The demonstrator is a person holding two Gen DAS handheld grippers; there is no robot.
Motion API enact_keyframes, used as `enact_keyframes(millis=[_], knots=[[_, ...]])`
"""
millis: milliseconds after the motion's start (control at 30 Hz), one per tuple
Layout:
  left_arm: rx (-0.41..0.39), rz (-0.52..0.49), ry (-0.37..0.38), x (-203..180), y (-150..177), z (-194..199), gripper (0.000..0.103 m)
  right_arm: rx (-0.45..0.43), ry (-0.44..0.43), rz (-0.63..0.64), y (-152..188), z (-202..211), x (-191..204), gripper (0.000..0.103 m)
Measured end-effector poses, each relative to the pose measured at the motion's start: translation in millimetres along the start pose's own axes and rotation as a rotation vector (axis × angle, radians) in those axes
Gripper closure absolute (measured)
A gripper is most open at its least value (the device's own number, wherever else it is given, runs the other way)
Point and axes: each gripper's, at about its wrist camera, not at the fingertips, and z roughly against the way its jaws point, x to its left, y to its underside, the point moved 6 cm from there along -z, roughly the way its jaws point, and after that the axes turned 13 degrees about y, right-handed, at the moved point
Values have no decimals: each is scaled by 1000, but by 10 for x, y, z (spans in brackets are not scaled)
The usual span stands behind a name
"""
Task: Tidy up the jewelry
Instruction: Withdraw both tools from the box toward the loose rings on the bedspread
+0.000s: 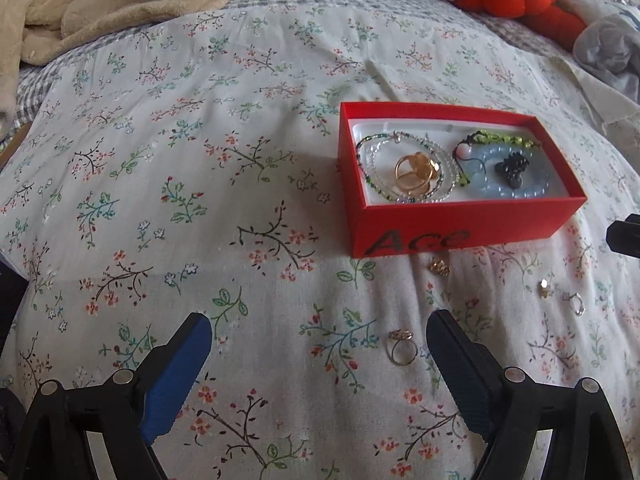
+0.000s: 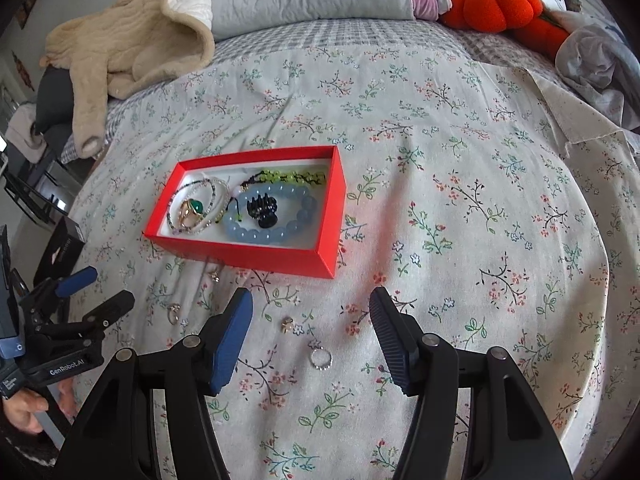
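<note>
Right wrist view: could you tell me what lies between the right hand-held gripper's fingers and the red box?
Only bare floral bedsheet before the red cardboard box; two small rings lie nearer, between the fingers.

An open red box sits on the bed's floral cover toward its left side, holding thin beaded bracelets around gold rings, a pale blue bead bracelet, a green beaded strand and a small black claw clip. Four loose rings lie apart on the cover just in front of the box: a silver band, a small gold piece, a ring farther left, and another piece close to the box's front wall.
</note>
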Motion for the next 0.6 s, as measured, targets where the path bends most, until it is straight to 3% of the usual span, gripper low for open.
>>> enact_keyframes(millis=[200,600], knots=[[34,-14,5,21,175,-88,12,32,27,26,195,-101,-41,39],[106,-164,1,-164,484,-360,12,82,60,95,594,-371,-73,39]])
